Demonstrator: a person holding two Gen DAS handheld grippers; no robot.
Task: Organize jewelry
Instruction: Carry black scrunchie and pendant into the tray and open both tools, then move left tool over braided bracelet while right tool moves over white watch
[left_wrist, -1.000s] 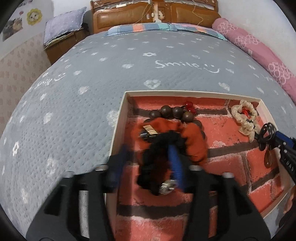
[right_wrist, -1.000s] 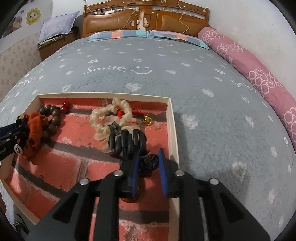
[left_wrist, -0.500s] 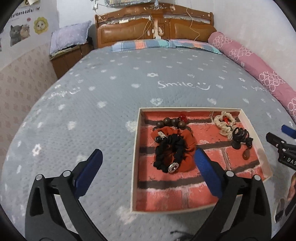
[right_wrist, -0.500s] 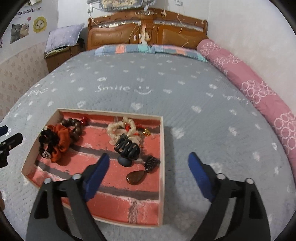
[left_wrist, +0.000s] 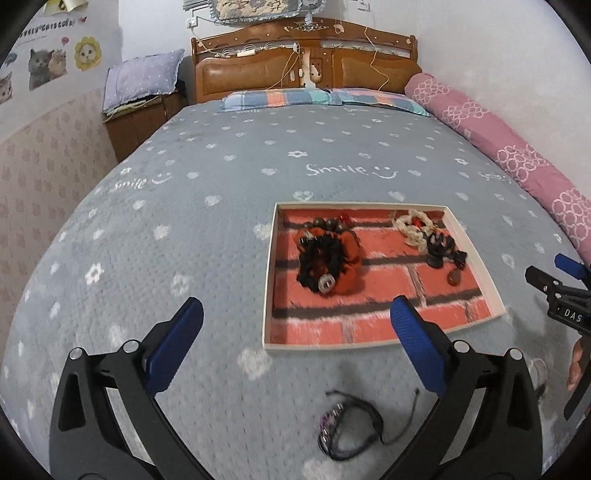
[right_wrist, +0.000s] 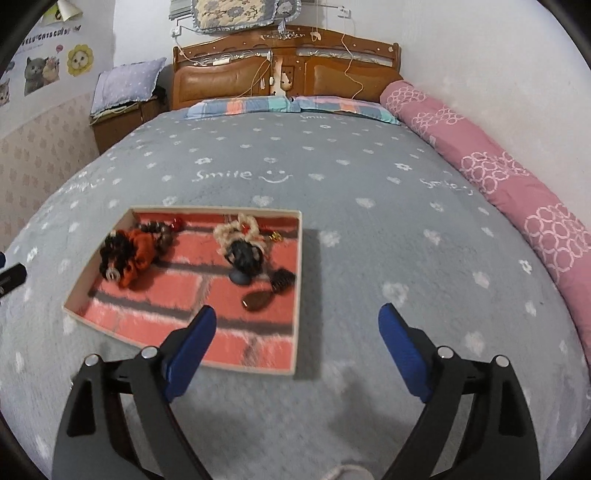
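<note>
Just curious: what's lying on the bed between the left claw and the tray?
In the left wrist view, a black cord bracelet lies on the blanket, between claw and tray.

left gripper (left_wrist: 295, 325): black angular arms; ribbed blue pads (left_wrist: 173, 350); silver screws
right gripper (right_wrist: 297, 326): same black frame, blue pads (right_wrist: 190, 354); white "DAS" lettering

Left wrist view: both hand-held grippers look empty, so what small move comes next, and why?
Probably lower the left hand-held gripper onto the black cord bracelet lying on the bedspread, just below its open fingers. It sits outside the tray, nearer the camera than the tray's front edge, while the scrunchies already lie inside.
</note>
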